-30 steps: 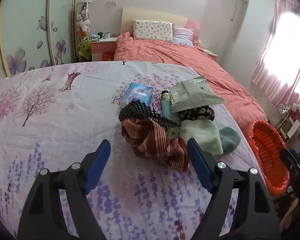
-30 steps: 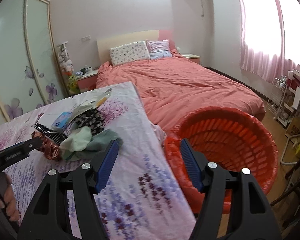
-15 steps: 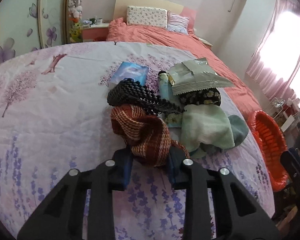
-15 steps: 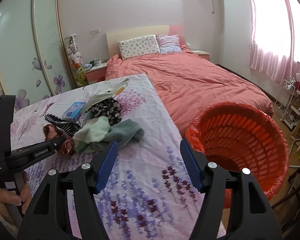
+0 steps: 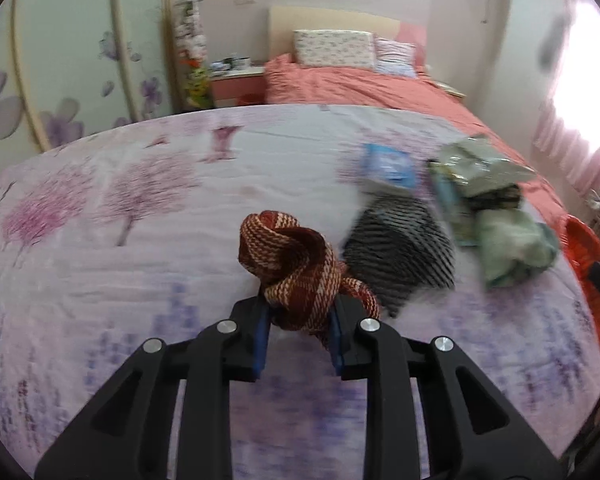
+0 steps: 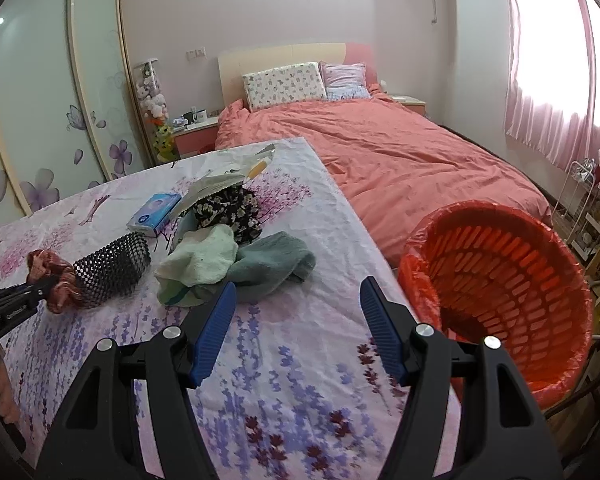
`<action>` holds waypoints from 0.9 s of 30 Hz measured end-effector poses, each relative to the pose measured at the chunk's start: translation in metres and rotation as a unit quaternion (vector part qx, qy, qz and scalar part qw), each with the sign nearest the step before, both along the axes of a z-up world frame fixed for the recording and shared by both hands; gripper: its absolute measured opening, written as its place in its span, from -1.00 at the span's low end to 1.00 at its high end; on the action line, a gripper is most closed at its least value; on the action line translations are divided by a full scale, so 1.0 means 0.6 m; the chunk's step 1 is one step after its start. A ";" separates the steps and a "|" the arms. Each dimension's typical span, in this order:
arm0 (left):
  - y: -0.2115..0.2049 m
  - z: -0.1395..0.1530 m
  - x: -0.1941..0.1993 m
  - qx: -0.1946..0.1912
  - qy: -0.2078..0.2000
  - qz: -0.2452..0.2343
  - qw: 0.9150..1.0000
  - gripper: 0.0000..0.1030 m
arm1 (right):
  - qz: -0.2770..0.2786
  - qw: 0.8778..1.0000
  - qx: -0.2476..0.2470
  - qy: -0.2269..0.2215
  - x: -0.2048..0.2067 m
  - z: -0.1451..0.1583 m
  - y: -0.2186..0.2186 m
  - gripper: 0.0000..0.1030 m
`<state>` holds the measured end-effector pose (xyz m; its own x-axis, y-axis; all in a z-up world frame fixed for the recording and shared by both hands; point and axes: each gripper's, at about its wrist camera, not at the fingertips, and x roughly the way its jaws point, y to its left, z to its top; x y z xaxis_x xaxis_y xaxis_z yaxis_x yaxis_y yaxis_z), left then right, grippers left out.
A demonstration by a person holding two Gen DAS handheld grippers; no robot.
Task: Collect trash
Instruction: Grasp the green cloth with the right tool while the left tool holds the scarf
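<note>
Left wrist view: the left gripper [image 5: 298,330] is closed on a red-and-cream striped knitted cloth [image 5: 290,262], whose lower folds sit pinched between the two blue pads [image 5: 261,338]; the rest of the cloth bulges up and forward above the fingertips, over the flowered tablecloth [image 5: 100,264]. To its right lies a black-and-white checked item [image 5: 400,246], then a pale green towel [image 5: 512,246], a blue packet [image 5: 388,168] and a greenish foil bag [image 5: 480,166]; this part of the view is blurred.

Right wrist view: the right gripper [image 6: 296,332] is open and holds nothing, its blue pads [image 6: 216,330] spread above the near edge of the tablecloth [image 6: 300,400]. The pale green towel [image 6: 200,258] and a darker green towel [image 6: 272,262] lie just beyond its left finger. The orange basket [image 6: 500,292], lined with a red bag, stands beside the table to the right. The left gripper [image 6: 10,310] appears at the left edge with the striped cloth [image 6: 46,272], touching the checked item [image 6: 110,270].
</note>
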<state>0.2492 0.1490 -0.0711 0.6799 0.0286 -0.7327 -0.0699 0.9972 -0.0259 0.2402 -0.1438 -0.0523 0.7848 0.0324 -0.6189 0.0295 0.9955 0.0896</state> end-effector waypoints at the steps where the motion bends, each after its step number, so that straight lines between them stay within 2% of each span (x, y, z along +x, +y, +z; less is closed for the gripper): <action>1: 0.014 -0.003 0.004 0.002 0.002 0.011 1.000 -0.47 | 0.001 1.000 0.001 0.001 0.002 -0.002 0.004 0.25; 4: 0.039 -0.013 0.012 0.005 0.008 0.031 0.999 -0.34 | 0.004 1.000 0.003 0.003 0.015 -0.008 0.017 0.25; 6: 0.048 -0.023 0.014 -0.001 0.013 0.038 0.999 -0.29 | -0.001 1.000 -0.004 0.004 0.027 -0.014 0.024 0.17; 11: 0.052 -0.026 0.012 -0.009 0.013 0.038 0.999 -0.27 | -0.027 1.000 -0.009 0.013 0.059 -0.027 0.027 0.08; 16: 0.067 -0.036 0.018 -0.033 0.031 0.051 0.998 -0.07 | -0.052 0.998 0.010 0.027 0.081 -0.031 0.016 0.06; 24: 0.064 -0.037 0.017 -0.029 0.031 0.051 0.998 -0.06 | -0.087 0.994 0.019 0.060 0.088 -0.045 -0.001 0.05; 27: 0.063 -0.037 0.018 -0.031 0.031 0.051 0.998 -0.06 | -0.092 0.994 0.028 0.059 0.087 -0.045 -0.006 0.05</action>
<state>0.2598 0.1869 -0.0934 0.6289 0.0494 -0.7759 -0.1749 0.9814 -0.0793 0.2925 -0.1475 -0.0790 0.7026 -0.0685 -0.7082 0.2242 0.9660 0.1290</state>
